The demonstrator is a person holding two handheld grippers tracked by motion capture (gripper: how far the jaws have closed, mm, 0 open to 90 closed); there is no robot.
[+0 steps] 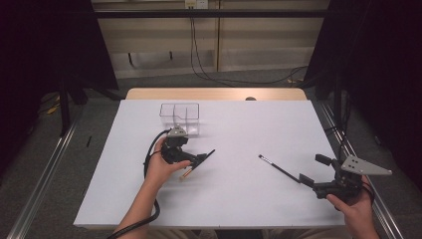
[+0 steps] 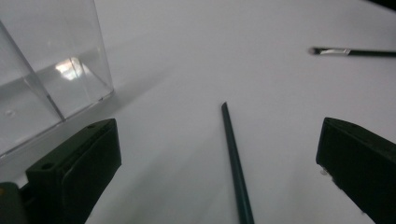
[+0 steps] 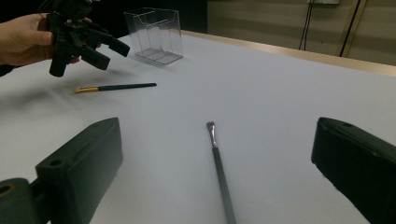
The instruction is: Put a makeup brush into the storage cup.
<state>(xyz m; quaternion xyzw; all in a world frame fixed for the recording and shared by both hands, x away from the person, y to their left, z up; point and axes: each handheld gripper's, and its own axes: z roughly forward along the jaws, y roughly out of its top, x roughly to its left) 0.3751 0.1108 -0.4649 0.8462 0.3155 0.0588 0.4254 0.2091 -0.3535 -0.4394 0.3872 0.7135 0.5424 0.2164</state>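
Note:
Two thin dark-handled brushes lie on the white table (image 1: 239, 129). One brush (image 1: 200, 161) has a golden end and lies under my left gripper (image 1: 196, 160), whose jaws stand open just above it; its handle (image 2: 236, 163) runs between the jaws of that gripper (image 2: 219, 179). The other brush (image 1: 278, 168), with a silver ferrule, points toward my right gripper (image 1: 313, 169), also open. In the right gripper view this brush (image 3: 219, 168) lies between the wide jaws of the right gripper (image 3: 217, 179), and the left gripper (image 3: 109, 55) hovers over the golden-ended brush (image 3: 116, 87).
A clear plastic divided box (image 1: 179, 117) stands upright just behind the left gripper, close at the left in the left gripper view (image 2: 42, 70). The table's wooden far edge (image 1: 214, 93) lies beyond. Metal rails run along both sides of the table.

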